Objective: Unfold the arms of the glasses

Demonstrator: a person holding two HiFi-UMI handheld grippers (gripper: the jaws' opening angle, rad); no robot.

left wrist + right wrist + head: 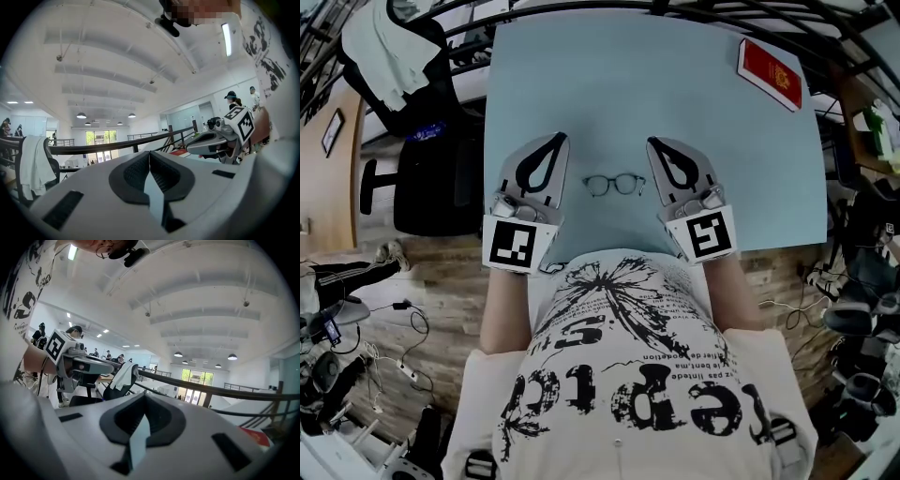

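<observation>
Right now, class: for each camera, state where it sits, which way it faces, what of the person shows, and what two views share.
Head view: on the person's head, looking steeply down at the table, the glasses between left gripper and right gripper; shirt and forearms show.
Left gripper view: rides that gripper, looking along its shut jaws across the hall; shirt at right.
Right gripper view: likewise, jaws shut; shirt at left.
Shared: both gripper views show the draped chair and each other's gripper.
</observation>
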